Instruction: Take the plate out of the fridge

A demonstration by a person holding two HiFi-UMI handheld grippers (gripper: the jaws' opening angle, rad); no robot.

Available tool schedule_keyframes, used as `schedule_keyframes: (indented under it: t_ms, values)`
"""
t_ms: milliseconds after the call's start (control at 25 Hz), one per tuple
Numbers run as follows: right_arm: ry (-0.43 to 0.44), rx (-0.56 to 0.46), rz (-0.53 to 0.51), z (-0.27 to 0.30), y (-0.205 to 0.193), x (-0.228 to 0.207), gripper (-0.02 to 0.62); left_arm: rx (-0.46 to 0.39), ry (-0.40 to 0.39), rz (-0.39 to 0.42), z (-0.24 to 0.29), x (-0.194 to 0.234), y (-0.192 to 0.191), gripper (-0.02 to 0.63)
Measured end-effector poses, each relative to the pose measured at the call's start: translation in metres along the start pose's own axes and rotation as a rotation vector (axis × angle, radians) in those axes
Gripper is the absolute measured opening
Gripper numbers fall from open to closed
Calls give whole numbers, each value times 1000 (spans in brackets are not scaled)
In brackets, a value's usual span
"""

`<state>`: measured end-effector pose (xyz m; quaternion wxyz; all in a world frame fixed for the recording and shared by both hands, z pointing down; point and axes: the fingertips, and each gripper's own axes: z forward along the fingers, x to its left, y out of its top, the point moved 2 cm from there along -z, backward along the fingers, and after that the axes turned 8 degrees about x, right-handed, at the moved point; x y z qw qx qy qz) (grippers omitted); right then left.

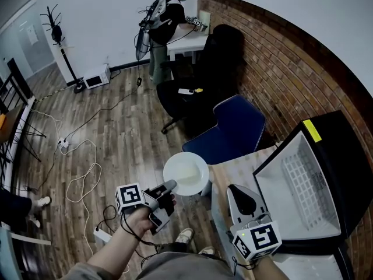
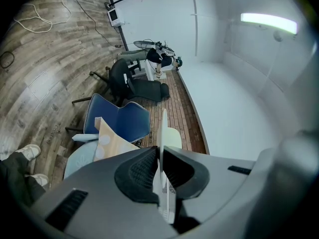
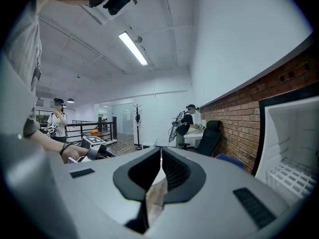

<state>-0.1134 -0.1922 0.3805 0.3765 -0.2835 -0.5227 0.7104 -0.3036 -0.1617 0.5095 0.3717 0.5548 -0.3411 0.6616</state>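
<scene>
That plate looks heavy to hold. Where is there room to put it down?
The bare table strip between the plate and the open fridge, ahead of the shut right gripper, is free. The left gripper pinches the plate's rim beside it. Left of that, cables crowd the floor.

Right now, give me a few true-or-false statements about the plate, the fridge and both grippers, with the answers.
1. The left gripper is clamped on the rim of the white plate. True.
2. The plate sits on a shelf inside the fridge. False: it is outside the fridge, held in the air near the blue chair.
3. The fridge door is closed. False: the fridge is open and its white inside shows.
4. The right gripper holds nothing, and its jaws are together. True.
</scene>
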Motion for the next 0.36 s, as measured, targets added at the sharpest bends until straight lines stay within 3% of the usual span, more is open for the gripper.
schedule_keyframes:
  t_ms: [360]
  values:
    - [-13, -8, 8, -6, 2, -8, 32, 9, -2, 18, 4, -6, -2, 32]
